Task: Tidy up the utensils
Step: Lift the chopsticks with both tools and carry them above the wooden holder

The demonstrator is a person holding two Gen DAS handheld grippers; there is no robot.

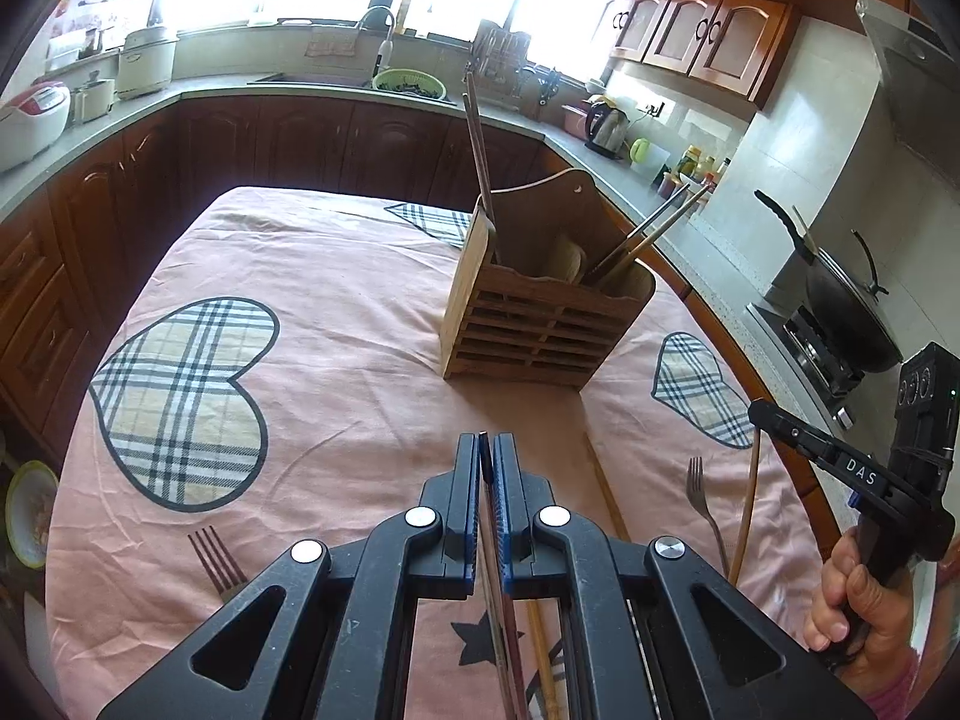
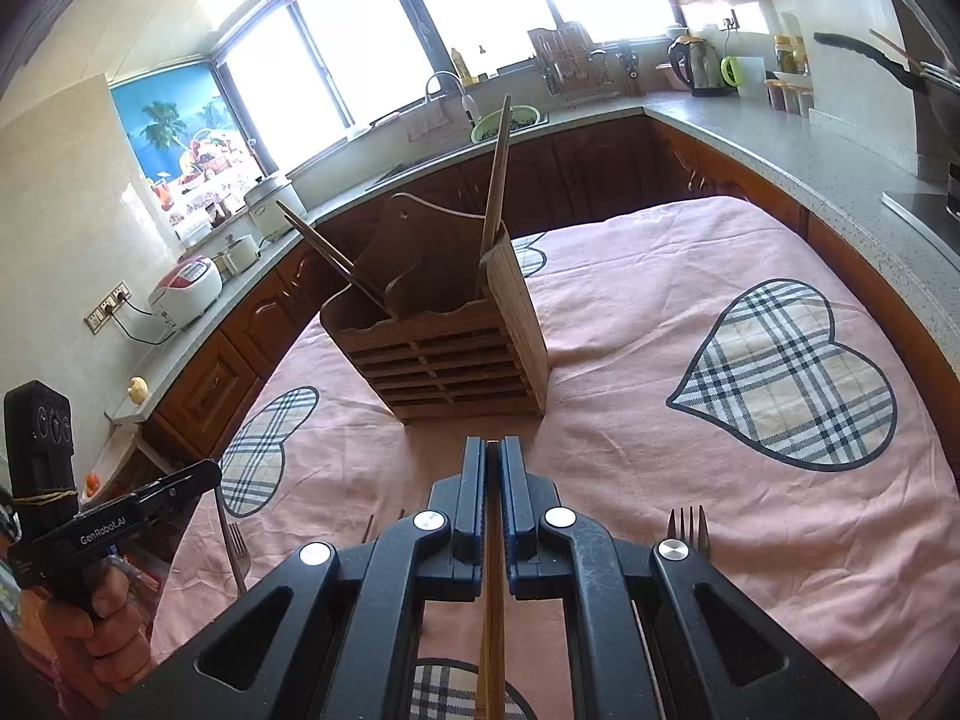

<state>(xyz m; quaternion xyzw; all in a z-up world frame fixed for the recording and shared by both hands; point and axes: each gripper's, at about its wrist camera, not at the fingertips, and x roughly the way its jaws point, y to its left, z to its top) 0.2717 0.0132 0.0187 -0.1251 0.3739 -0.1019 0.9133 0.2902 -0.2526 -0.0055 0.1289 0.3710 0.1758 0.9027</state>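
Note:
A wooden utensil holder (image 1: 528, 324) (image 2: 450, 342) stands on the pink tablecloth with several chopsticks (image 1: 480, 162) (image 2: 497, 180) standing in it. My left gripper (image 1: 487, 450) is shut on a dark reddish chopstick (image 1: 501, 570) held just above the cloth, short of the holder. My right gripper (image 2: 492, 456) is shut on a light wooden chopstick (image 2: 493, 630), also short of the holder. Forks lie on the cloth (image 1: 702, 495) (image 1: 216, 564) (image 2: 689, 531) (image 2: 237, 546). Loose chopsticks (image 1: 744, 516) (image 1: 606, 492) lie near the right-hand fork.
The table (image 1: 336, 360) is ringed by kitchen counters with a rice cooker (image 1: 30, 120), sink (image 1: 384, 72), kettle (image 1: 606, 126) and a wok on the stove (image 1: 840, 306). The right gripper's body shows in the left wrist view (image 1: 870, 480).

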